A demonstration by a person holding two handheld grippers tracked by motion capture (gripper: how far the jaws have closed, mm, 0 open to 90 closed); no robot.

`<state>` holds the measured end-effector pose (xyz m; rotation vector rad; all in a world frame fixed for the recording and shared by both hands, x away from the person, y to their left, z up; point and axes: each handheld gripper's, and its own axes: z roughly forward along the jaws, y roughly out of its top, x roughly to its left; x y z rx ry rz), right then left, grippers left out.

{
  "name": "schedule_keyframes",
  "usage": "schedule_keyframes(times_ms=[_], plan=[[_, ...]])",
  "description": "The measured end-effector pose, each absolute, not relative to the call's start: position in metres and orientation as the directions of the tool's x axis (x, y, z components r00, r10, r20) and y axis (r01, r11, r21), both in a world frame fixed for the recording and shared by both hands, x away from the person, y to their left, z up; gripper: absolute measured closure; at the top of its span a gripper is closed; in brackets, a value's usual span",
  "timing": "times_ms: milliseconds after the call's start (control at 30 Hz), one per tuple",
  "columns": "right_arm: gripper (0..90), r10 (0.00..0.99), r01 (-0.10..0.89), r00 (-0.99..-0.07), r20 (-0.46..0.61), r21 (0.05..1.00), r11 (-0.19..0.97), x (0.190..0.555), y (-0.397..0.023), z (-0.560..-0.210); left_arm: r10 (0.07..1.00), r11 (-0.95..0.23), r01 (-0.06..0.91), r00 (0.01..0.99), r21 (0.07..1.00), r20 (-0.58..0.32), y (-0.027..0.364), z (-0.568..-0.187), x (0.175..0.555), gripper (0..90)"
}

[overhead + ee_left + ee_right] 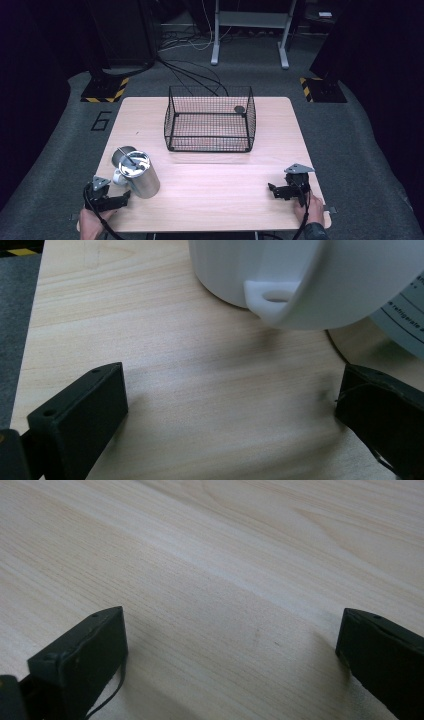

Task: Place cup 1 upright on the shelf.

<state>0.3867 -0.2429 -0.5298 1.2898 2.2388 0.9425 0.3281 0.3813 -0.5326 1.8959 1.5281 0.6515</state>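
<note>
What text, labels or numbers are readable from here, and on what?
"6": dark number painted on the grey floor left of the table.
"refrigerate": part of a printed label on the can in the left gripper view; the remaining label print is cut off and too blurred to read.
Yellow-and-black hazard stripes on the stand bases: a marking, no words.

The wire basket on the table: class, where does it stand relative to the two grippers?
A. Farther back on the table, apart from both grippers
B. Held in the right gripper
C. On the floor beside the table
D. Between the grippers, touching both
A: the high view shows the wire basket toward the table's far edge, well beyond the left gripper and the right gripper.
</note>
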Motion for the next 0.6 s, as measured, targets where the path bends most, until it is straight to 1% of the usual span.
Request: schedule_keyframes(times_ms=[167, 400, 600], plan=[[0.0, 0.865, 0.603, -0.502, -0.001, 0.716, 0.351, 0.387, -0.243, -0.530, 0.966, -0.169, 0.686, 0.258, 0.707, -0.020, 0.381, -0.528, 0.329, 0.0], [0.0, 0.865, 0.602, -0.502, -0.001, 0.718, 0.350, 0.387, -0.243, -0.530, 0.959, -0.158, 0.662, 0.279, 0.733, -0.046, 0.382, -0.513, 0.320, 0.1], [0.0, 0.864, 0.602, -0.503, -0.002, 0.716, 0.353, 0.387, -0.243, -0.530, 0.953, -0.169, 0.657, 0.300, 0.734, -0.049, 0.384, -0.502, 0.314, 0.1]])
